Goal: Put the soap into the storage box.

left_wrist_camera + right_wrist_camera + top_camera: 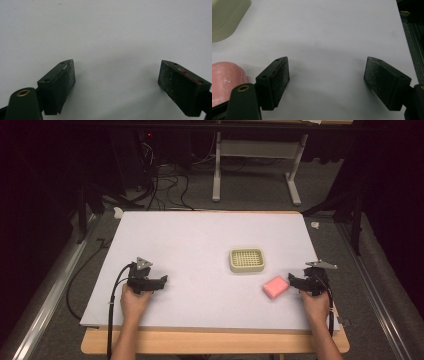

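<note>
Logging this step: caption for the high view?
Right gripper open beside pink soap, cream soap dish beyond, left gripper open.

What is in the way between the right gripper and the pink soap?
Nothing visible. In the high view the right gripper sits just right of the pink soap, with bare white mat between them. In the right gripper view the soap lies just left of the open jaws. The soap dish sits farther back, off that path.
</note>
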